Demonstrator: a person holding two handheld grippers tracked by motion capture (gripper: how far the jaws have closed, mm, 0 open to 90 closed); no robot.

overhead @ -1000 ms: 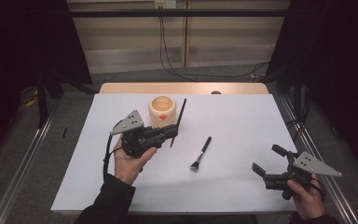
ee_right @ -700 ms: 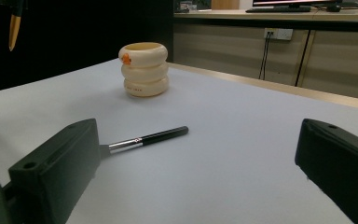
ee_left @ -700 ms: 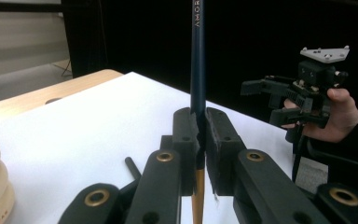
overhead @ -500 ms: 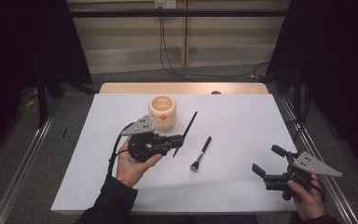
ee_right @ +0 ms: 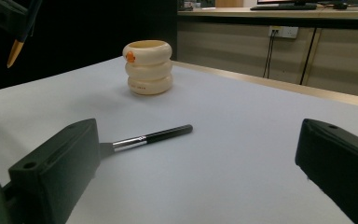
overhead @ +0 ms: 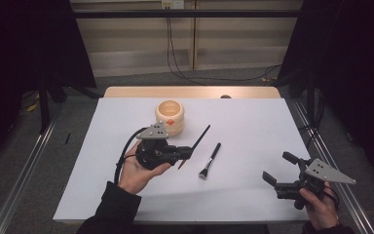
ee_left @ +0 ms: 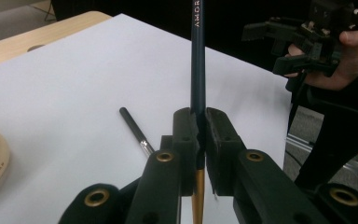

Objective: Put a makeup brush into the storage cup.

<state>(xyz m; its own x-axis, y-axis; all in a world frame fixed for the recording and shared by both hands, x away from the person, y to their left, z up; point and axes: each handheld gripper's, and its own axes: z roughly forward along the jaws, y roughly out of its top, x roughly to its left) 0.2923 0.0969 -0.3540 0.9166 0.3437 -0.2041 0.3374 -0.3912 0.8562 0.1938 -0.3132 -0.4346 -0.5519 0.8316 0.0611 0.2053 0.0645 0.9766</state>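
Gripper [ee_left: 199,140] clamped on a dark blue pencil [ee_left: 197,60], shaft rising straight up between the jaws, gold end below. Left of the jaws, a black makeup brush [ee_left: 133,128] flat on the white worktop [ee_left: 74,70]. Far upper right, another gripper [ee_left: 303,39] held in a hand [ee_left: 347,60].

Two brushes [overhead: 209,160], one cup [overhead: 170,117]

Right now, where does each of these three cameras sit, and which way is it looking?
High view: above the person's side, looking forward and down on the table; both forearms and hands show.
Left gripper view: rides the left tool, looking along its jaws shut on the dark brush.
Right gripper view: rides the right tool, jaws apart, facing the cream holder.
All three share the short brush lying on the table.
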